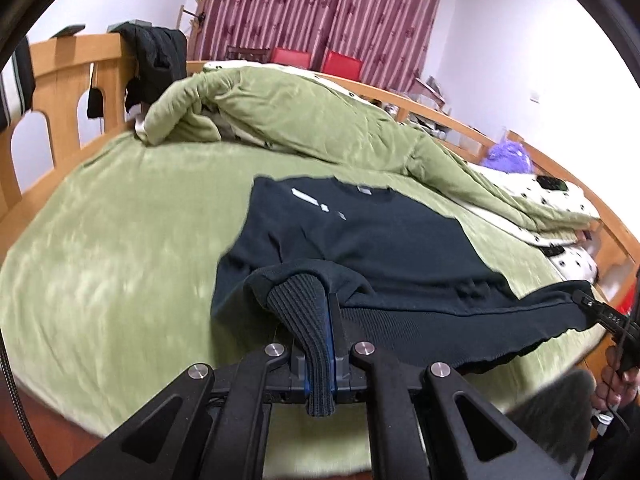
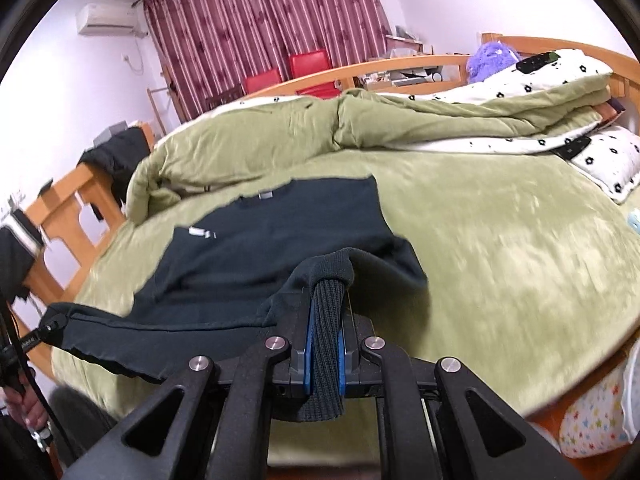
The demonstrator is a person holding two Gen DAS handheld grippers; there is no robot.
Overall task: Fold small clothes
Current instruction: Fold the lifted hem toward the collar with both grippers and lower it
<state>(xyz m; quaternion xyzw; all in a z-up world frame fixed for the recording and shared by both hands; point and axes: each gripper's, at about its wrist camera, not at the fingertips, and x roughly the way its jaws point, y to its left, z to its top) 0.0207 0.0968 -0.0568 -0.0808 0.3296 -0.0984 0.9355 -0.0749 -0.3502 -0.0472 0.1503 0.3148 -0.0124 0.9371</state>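
Observation:
A dark navy sweater [image 1: 360,232] lies flat on the green bedspread, collar away from me, with small white marks on the chest. It also shows in the right wrist view [image 2: 260,256]. My left gripper [image 1: 320,320] is shut on a ribbed cuff and the hem at the sweater's near left corner. My right gripper [image 2: 328,312] is shut on the other ribbed cuff and the hem at the near right corner. Both corners are lifted and the hem hangs stretched between the two grippers. The right gripper's tip shows in the left wrist view [image 1: 592,304], the left gripper's tip in the right wrist view [image 2: 52,320].
A rumpled green quilt [image 1: 304,120] with white spotted lining lies across the far side of the bed. A wooden bed frame [image 1: 64,80] with dark clothes [image 1: 156,60] hung on it stands at the left. A purple plush toy [image 2: 492,56], red chairs [image 2: 308,68] and curtains are behind.

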